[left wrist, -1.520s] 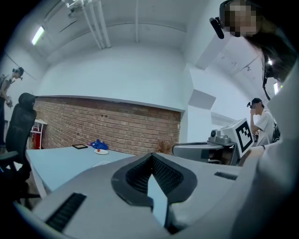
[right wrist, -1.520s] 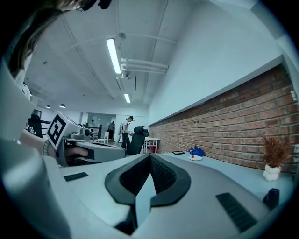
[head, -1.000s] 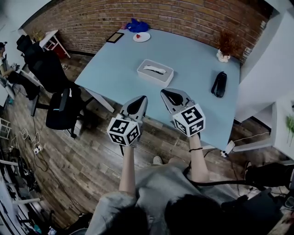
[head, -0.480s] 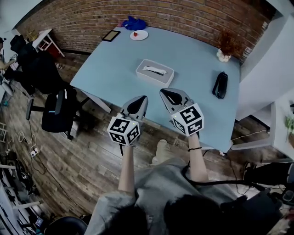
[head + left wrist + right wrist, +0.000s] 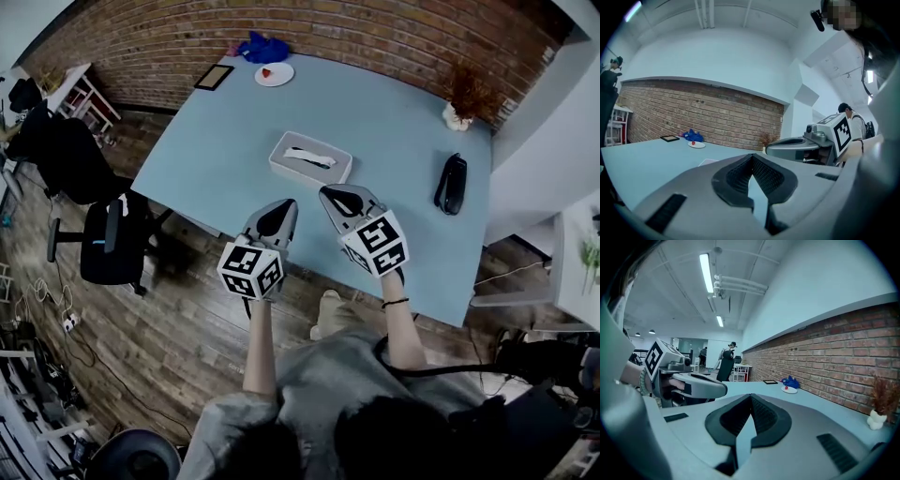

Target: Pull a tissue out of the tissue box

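Both grippers have drawn closer to the low white rectangular tissue box (image 5: pixel 310 157) than they were a second ago, though neither touches it yet. It sits a little above the middle of the head view, on the pale blue table (image 5: pixel 394 141), lying slightly askew to the table's near edge. It has a raised rim all round and a long opening in its top. A crumpled white tissue (image 5: pixel 305 156) lies along that opening, with a dark shadow at its lower edge.

Just below the tissue box, the grey left gripper (image 5: pixel 279 208) and the grey right gripper (image 5: pixel 336 195) point up the frame side by side, each with its marker cube towards the person. The left gripper view shows its black ribbed pads (image 5: pixel 764 174) pressed together at the tips with nothing between them. The right gripper view shows the same: jaws together and empty. Over the left gripper's body a pale corner of the tissue box (image 5: pixel 708 162) just shows.

Towards the right edge of the table lies a long black pouch (image 5: pixel 451 183), well apart from the tissue box. Above it, at the table's upper right corner, stands a dried brown plant in a white pot (image 5: pixel 459 98). At the top of the frame a white plate (image 5: pixel 274 74) sits beside a bunched blue cloth (image 5: pixel 262 47).
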`<state>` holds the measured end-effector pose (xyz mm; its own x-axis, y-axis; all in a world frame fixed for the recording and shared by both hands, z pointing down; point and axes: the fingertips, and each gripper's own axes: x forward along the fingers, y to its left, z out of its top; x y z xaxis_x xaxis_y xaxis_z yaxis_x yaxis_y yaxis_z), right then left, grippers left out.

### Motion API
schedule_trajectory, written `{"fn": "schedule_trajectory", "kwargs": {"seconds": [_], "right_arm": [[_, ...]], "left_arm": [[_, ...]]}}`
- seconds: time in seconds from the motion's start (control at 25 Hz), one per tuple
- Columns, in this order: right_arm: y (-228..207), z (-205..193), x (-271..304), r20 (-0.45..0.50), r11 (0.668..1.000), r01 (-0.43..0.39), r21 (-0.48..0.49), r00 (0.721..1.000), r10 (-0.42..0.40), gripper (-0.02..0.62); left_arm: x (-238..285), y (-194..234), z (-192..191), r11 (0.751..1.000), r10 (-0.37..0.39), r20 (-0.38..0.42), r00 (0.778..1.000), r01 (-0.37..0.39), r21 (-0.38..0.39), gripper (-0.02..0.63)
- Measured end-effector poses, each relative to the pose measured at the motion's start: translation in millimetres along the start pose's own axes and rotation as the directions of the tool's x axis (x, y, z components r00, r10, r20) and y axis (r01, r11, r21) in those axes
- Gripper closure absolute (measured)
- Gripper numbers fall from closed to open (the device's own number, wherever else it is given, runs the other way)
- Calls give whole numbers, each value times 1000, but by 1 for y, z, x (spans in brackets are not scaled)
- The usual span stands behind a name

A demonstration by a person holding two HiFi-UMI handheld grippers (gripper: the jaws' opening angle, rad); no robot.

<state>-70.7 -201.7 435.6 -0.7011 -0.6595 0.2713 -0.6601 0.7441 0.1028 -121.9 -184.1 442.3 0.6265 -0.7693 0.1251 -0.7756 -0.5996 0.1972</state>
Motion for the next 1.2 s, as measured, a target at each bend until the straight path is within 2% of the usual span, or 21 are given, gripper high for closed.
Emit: {"fn": "schedule_trajectory", "kwargs": {"seconds": [0.28,0.44,0.6,0.8,0.96,1.2], "right_arm": [[-30,-14,29,-72,999,-22,-34,997,19,595],[-40,-24,46,-134,997,-14,-77,991,3,595],[-40,-37,65,-193,995,-22,-94,981,4,595],[-59,-44,84,-254,993,16,-114,966,-44,594],[-65,-55,99,-302,992,13,-128,952,-51,542],[-76,-72,114,-353,990,-16,-139,935,-34,513]], "left_arm": [[36,24,-7,1000,6,-48,999,-7,-12,603],[49,35,-9,1000,5,-64,998,-6,-13,603],[55,47,-20,999,-10,-98,995,7,-35,603],[70,63,-26,998,-44,-151,988,38,-43,603],[78,78,-31,998,-57,-177,983,49,-51,603],[91,93,-42,995,-64,-200,978,48,-83,603]]}}
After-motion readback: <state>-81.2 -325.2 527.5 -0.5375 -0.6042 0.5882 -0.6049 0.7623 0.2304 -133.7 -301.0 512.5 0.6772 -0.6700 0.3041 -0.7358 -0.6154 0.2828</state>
